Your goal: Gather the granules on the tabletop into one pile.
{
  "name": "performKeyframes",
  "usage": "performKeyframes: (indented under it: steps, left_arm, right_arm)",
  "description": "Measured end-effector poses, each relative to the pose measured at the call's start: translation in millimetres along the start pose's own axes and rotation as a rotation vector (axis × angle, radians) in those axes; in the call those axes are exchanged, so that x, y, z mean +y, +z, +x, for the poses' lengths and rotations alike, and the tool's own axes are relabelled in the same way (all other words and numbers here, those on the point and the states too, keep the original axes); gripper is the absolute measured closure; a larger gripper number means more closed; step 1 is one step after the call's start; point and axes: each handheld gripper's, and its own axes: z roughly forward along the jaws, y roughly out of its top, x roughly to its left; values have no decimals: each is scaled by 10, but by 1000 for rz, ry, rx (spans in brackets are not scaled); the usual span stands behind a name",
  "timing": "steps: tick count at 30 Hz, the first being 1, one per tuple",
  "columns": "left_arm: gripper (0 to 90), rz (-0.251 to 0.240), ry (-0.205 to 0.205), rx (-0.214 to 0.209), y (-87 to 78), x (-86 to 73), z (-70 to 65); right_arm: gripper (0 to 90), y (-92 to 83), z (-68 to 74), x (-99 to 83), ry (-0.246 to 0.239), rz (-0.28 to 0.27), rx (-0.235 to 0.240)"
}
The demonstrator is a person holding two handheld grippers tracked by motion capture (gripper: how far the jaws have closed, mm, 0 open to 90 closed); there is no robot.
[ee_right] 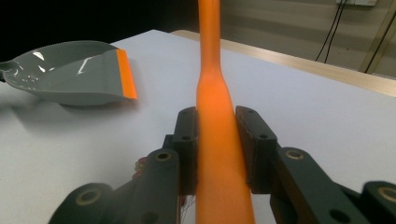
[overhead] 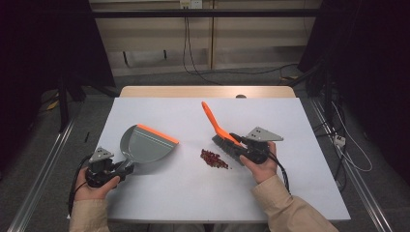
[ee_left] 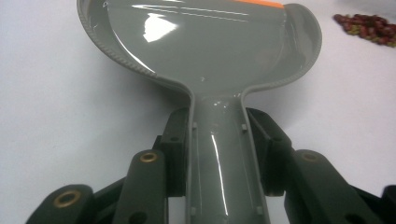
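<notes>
Dustpan (overhead: 147,144), grey with an orange lip, lies toward the left edge of the tabletop (overhead: 290,188); my left tool (ee_left: 218,154) is clamped on its handle. My right tool (ee_right: 217,144) is clamped on the orange brush (overhead: 223,135) handle, bristles down near the tabletop's middle. Red bits (overhead: 213,158) lie between dustpan and brush.

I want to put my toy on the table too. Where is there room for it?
The far left corner of the white table, beyond the grey plastic dustpan with the orange lip, is bare. So is the near strip between the person's two sleeves. It is crowded mid-table, where the small red pile of crumbs lies beside the orange-handled brush.
</notes>
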Motion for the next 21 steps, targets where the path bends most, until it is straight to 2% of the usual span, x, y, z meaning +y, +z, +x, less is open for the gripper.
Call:
performKeyframes:
  steps: [4,9,16,21]
  left_arm:
    - [625,23,65,-40,-87,-3,-37]
    - [625,60,132,-96,-154,-81,-99]
    - [624,75,188,-193,-165,-109,-208]
    - [624,93,225,-238,-123,-100,-264]
  right_arm:
    - [713,-1,0,0,0,1,1]
    - [713,-5,-19,-3,8,3,-3]
    - [713,11,-38,-4,14,3,-10]
    - [713,31,-41,-12,15,9,-16]
